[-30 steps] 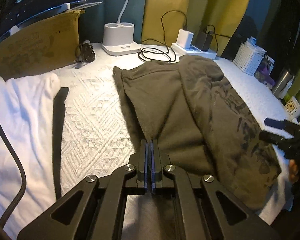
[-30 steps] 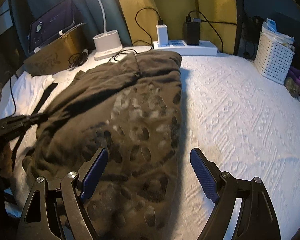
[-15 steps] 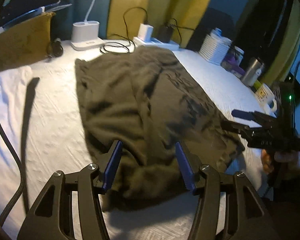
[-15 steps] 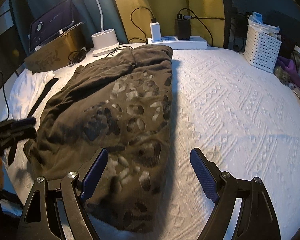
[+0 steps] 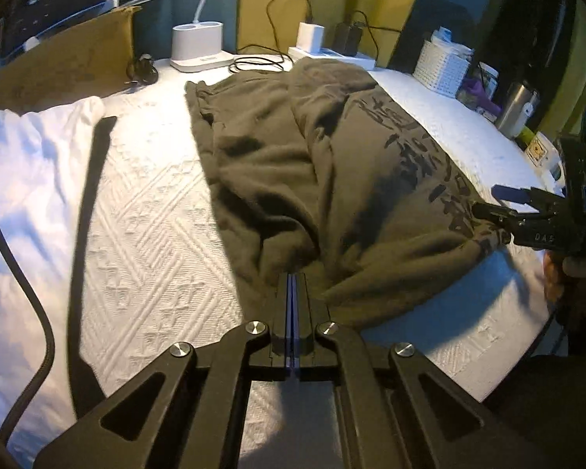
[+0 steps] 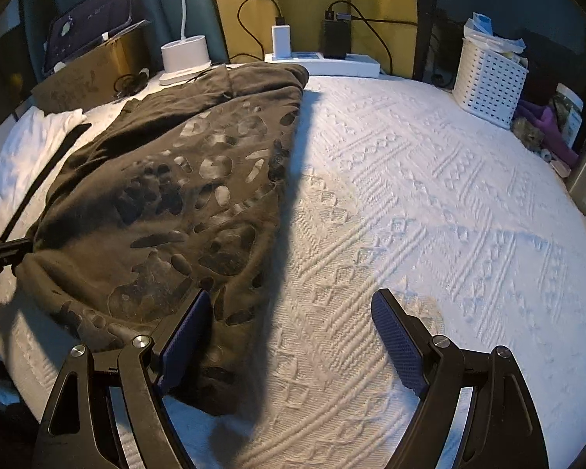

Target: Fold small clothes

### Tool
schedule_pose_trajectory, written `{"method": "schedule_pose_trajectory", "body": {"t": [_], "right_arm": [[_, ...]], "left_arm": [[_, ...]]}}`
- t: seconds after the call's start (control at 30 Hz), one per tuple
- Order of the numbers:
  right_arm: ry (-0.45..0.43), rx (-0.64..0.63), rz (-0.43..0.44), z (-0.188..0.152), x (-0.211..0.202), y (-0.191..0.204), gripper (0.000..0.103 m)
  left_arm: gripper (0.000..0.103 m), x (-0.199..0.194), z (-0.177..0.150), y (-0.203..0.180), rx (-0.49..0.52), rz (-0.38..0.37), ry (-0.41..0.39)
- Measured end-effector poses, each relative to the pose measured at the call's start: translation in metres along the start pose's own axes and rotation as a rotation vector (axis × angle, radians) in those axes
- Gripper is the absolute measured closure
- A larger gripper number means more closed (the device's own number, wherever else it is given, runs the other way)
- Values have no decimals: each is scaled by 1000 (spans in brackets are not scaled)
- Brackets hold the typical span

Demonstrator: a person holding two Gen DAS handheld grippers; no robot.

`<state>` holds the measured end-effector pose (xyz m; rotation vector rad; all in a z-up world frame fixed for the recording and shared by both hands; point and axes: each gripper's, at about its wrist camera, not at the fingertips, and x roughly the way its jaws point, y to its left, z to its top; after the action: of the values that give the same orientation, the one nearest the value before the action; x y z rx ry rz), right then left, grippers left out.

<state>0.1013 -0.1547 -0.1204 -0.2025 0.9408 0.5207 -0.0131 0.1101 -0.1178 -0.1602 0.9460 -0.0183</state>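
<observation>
A dark olive printed garment [image 5: 332, 179] lies folded lengthwise on the white textured bedspread [image 5: 148, 234]; it also shows in the right wrist view [image 6: 175, 203]. My left gripper [image 5: 292, 277] is shut on the garment's near hem. My right gripper [image 6: 289, 328] is open and low at the garment's near right corner, its left finger [image 6: 183, 336] over the cloth edge. In the left wrist view the right gripper [image 5: 504, 203] sits at the garment's right edge.
A white cloth [image 5: 27, 179] and a black strap [image 5: 90, 211] lie on the left. A lamp base [image 6: 185, 54], chargers and a power strip [image 6: 324, 60], a cardboard box [image 5: 58, 62] and a white basket [image 6: 488, 78] line the far edge.
My left gripper opened half a second ago, then shut again on the garment's near hem. My right gripper has stayed open and moved down to the near right corner.
</observation>
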Motion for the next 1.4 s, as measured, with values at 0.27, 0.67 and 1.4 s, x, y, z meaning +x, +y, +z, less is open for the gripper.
{"method": "schedule_pose_trajectory", "body": {"t": [0.27, 0.67, 1.4], "right_arm": [[-37, -16, 13, 21, -4, -4, 17], [-67, -27, 41, 62, 10, -14, 17], [-23, 5, 56, 96, 59, -42, 17]], "left_arm": [[100, -18, 38, 0, 10, 75, -76], [67, 30, 109, -46, 176, 71, -93], [49, 131, 164, -66, 376, 102, 19]]}}
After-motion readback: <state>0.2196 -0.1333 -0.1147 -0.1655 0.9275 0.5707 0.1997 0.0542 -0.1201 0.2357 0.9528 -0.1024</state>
